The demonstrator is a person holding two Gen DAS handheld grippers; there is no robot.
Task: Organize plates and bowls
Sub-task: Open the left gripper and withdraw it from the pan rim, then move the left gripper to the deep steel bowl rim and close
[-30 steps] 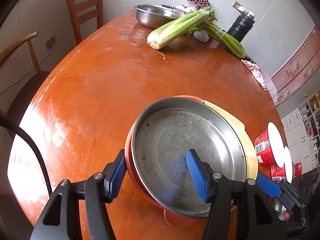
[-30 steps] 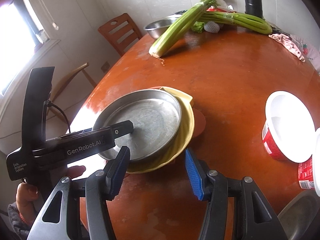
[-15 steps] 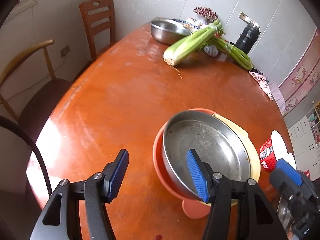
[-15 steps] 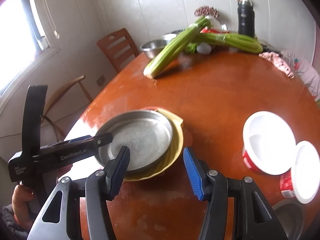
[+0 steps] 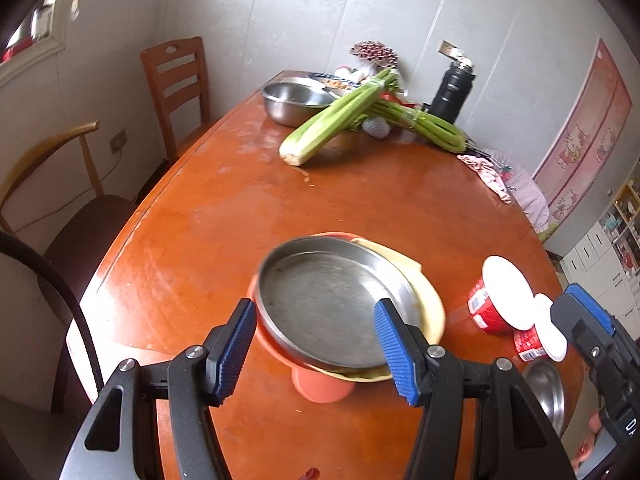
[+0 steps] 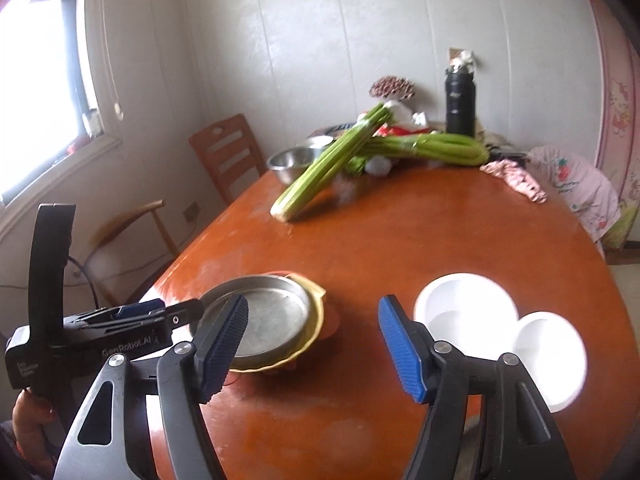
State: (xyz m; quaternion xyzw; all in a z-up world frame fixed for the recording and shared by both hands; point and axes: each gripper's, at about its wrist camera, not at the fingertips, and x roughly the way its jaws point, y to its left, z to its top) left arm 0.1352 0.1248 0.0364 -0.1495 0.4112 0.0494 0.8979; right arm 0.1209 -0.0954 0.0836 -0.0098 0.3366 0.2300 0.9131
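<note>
Pulled up and back from the steel plate (image 5: 332, 300) since a second ago; more of the orange table (image 5: 240, 208) now visible. Left gripper (image 5: 316, 344) released, empty, above the plate's near rim. Right gripper (image 6: 312, 344) just widened, holding nothing, plate stack far-left of it. Stacked on a yellow plate (image 5: 430, 308) and orange plate (image 5: 320, 388), near-centre. White-lidded red tubs (image 5: 496, 300) to the right.

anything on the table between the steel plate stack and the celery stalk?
Nothing: only bare orange tabletop between the steel plate and the celery, clearest in the left wrist view.
</note>
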